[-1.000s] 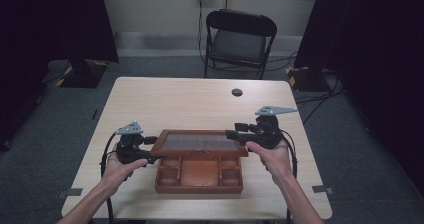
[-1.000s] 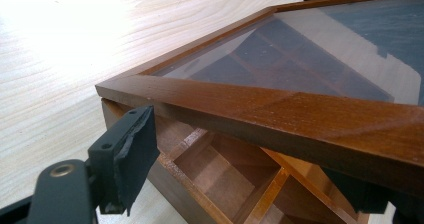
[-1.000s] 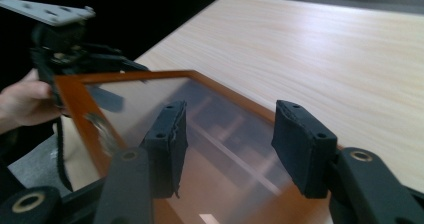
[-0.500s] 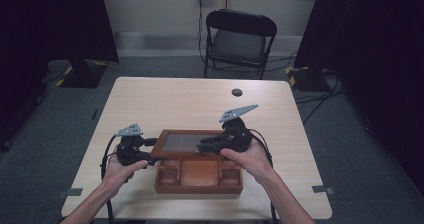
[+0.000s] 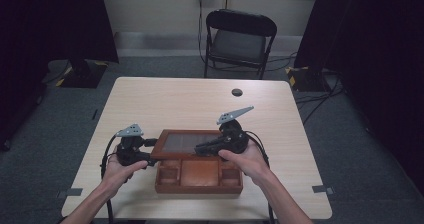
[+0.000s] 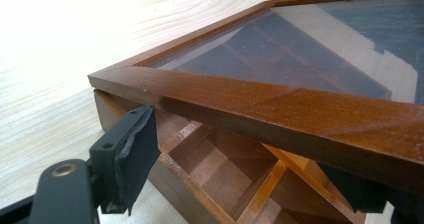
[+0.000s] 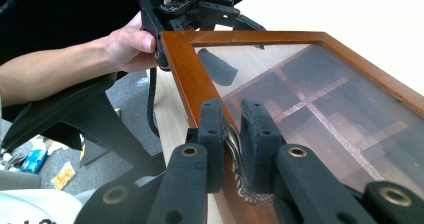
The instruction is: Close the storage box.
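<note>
Glass-and-wood work, so go gently: treat the lid (image 5: 187, 143) as fragile, propped at a slant over the back half of the box (image 5: 198, 180), which sits at the near edge of the table (image 5: 175, 99). Note the right gripper (image 7: 232, 114) pinched tight on the small metal handle (image 7: 235, 149) at the lid's front rail, above the box's middle. Read the left gripper (image 5: 145, 151) as straddling the lid's corner over the box's left wall, jaws partly apart; cannot tell whether its pads actually press the frame. Swing the lid about its hinge line at the back of the box, not straight up. Move both hands together to avoid twisting the frame. Squeeze the handle squarely, since thin metal may slip. Hold the box from sliding.
</note>
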`<state>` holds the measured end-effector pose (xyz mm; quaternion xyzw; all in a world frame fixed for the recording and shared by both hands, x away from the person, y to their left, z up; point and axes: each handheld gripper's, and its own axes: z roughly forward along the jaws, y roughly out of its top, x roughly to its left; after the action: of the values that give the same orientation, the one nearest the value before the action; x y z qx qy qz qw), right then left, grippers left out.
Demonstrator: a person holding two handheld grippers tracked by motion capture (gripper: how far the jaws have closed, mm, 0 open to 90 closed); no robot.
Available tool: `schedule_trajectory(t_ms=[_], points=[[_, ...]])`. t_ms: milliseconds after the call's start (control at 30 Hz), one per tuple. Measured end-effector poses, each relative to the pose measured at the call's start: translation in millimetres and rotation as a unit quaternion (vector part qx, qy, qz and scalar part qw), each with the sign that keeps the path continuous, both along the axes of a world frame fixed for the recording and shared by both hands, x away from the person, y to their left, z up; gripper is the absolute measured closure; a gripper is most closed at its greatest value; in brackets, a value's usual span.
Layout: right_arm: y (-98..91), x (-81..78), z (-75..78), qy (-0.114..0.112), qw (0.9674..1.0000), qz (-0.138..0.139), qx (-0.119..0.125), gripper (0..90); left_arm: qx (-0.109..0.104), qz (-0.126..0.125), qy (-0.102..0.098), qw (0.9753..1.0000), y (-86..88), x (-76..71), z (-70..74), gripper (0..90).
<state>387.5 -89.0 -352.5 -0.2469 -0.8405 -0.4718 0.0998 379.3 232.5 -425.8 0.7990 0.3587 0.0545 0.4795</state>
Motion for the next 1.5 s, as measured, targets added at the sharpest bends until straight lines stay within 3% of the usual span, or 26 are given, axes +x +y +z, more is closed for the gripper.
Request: schedule_trajectory(t_ms=[200,500,1033,1367,1500], points=[[-0.5,1.5,-2.5,-0.007,1.0000,0.000,-0.007,81.5,0.006,0.005,0.010,0.9999,-1.4,3.5,-3.1,20.1],[0.4,-0.1,-4.8,-0.013,0.9998,0.003,-0.018,81.5,0.018,-0.014,0.012,0.9997,-1.4,5.3,-6.6,20.1],[3.8,-5.5,-9.8,-0.016,0.9994,0.004,-0.030,81.6,0.042,0.010,0.027,0.9987,12.1,14.6,-15.2,20.0],[4.8,-9.1,-14.5,-0.016,0.9990,0.010,-0.039,81.7,0.034,0.034,0.031,0.9984,25.6,20.3,-15.6,20.4],[5.2,-10.8,-16.7,-0.019,0.9987,0.012,-0.046,81.7,0.040,0.042,0.030,0.9979,29.8,21.4,-15.0,20.7]])
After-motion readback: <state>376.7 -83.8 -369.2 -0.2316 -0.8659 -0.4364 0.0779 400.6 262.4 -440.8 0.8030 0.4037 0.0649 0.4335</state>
